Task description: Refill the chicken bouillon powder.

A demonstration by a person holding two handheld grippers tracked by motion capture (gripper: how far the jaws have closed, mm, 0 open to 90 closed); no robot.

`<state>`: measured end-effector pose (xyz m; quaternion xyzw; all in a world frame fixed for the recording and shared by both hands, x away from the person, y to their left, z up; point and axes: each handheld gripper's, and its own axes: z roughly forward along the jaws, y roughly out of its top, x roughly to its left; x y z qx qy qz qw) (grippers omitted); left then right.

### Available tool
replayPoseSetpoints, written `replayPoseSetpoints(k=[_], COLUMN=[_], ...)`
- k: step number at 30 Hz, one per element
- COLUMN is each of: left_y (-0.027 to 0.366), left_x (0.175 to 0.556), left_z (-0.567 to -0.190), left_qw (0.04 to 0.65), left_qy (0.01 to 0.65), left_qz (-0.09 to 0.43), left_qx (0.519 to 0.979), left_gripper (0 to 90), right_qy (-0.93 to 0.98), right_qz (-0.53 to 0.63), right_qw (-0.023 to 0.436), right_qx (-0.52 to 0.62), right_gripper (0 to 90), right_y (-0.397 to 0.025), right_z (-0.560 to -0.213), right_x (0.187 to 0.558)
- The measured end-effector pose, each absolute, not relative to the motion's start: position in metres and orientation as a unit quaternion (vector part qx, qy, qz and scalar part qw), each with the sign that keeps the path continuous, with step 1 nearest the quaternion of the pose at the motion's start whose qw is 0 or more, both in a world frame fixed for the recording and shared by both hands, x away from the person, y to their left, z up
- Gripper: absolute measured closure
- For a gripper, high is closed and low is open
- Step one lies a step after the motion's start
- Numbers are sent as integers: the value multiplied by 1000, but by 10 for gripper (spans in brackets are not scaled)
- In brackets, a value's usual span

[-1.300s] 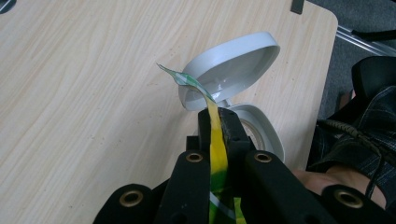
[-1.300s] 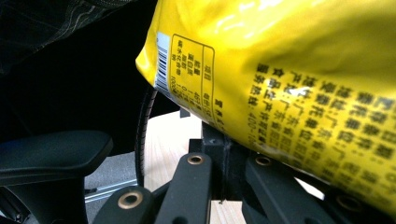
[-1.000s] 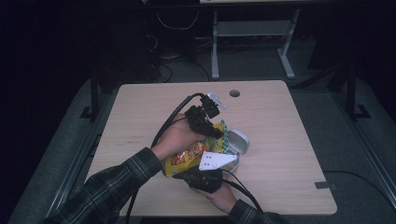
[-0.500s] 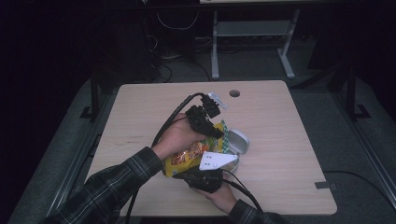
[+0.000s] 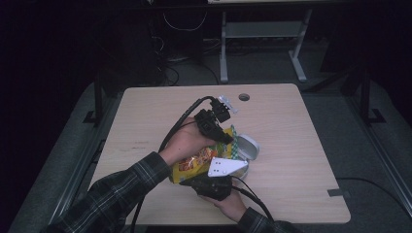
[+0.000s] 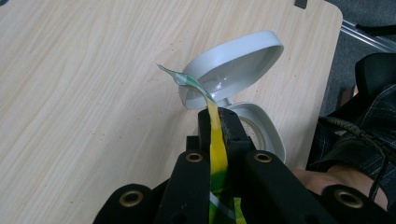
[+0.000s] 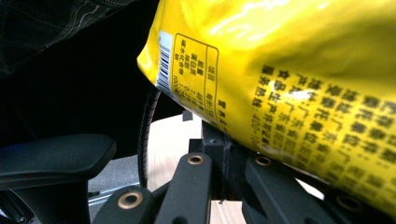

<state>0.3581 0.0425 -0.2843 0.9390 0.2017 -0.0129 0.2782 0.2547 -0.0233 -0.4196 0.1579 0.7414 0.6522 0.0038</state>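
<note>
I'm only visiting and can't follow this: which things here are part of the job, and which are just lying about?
In the job:
- yellow snack bag, pinched at its edge by the left gripper
- right gripper, under the bag
- open grey lidded container, beside the bag

Just about:
- table with its cable hole
- metal frame on the floor beyond

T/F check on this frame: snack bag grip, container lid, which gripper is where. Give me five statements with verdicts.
1. The left gripper is shut on the yellow snack bag. True.
2. The white container has its lid closed. False: the hinged lid stands open.
3. The container sits on the wooden table. True.
4. The bag lies flat on the table, untouched. False: it is held up between both grippers.
5. The right gripper is at the far edge of the table. False: it is near the person's edge, under the bag.
</note>
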Motion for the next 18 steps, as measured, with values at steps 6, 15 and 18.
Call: replayPoseSetpoints(k=[6,15,18], left_y=[41,41,41], left_x=[359,359,359], left_z=[-284,-284,-284], left_qw=[275,274,275], left_qy=[202,200,202], left_qz=[-15,-14,-15], left_qx=[940,941,940], left_gripper=[900,900,900], right_qy=[741,741,741], right_qz=[653,653,653], right_qw=[3,3,4], right_qx=[158,158,157], right_gripper=[900,900,900], right_y=[-23,-24,-24], right_z=[-420,-419,-419], right_x=[255,255,255])
